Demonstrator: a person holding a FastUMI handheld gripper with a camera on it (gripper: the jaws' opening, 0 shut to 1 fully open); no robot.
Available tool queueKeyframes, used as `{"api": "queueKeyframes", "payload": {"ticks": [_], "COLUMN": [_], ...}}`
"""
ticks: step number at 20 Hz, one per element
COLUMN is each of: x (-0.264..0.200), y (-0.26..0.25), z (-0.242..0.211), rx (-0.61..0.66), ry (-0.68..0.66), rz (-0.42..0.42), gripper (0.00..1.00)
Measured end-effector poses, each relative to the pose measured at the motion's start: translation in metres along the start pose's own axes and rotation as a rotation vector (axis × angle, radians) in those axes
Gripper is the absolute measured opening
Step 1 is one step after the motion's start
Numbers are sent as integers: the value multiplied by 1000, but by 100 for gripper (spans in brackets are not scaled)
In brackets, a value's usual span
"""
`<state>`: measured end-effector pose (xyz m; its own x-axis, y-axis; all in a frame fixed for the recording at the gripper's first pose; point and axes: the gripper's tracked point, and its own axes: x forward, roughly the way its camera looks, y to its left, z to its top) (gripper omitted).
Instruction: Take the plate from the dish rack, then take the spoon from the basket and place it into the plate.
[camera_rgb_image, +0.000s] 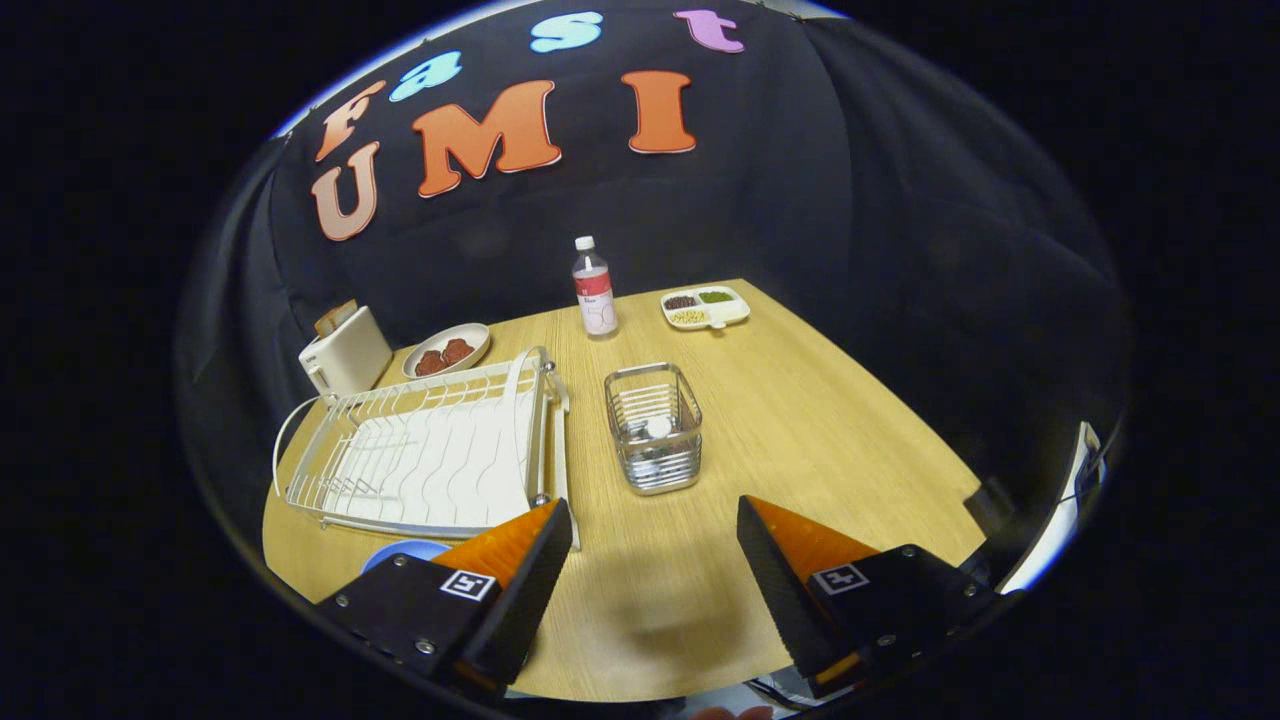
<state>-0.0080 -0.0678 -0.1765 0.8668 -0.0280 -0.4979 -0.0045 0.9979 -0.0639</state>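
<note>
The gripper, fingers spread wide with nothing between them, hovers over the light wooden table, with the wire mesh basket at twelve o'clock, the white wire dish rack at ten o'clock, and a blue plate peeking beside the left finger.

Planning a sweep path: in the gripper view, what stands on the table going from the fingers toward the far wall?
Open gripper → basket → bottle. The divided tray beside the bottle lies about as far, so I leave it unranked.
</note>
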Motion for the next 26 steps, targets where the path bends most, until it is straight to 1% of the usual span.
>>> {"api": "queueKeyframes", "payload": {"ticks": [4, 7, 10, 12, 13, 14, 15, 16, 17, 18, 19, 20, 21, 23, 26], "x": [16, 33, 52, 62, 69, 73, 76, 78, 79, 82, 84, 84, 84, 81, 72], "y": [1, -4, -5, -3, -2, -3, -3, -1, 1, 1, 0, -1, 0, -3, -3], "z": [29, 43, 42, 40, 38, 35, 32, 30, 28, 26, 23, 22, 25, 30, 40], "rx": [-44, -79, -102, -112, -123, -136, -146, -150, -154, -162, -177, -190, -194, -187, -173], "ry": [-85, -138, -138, -130, -122, -116, -109, -103, -101, -97, -92, -90, -98, -115, -134], "rz": [39, 39, 62, 84, 93, 99, 108, 121, 135, 140, 144, 142, 149, 145, 148], "gripper": [99, 99, 99, 94, 86, 81, 71, 66, 55, 49, 39, 33, 18, 10, 8]}}
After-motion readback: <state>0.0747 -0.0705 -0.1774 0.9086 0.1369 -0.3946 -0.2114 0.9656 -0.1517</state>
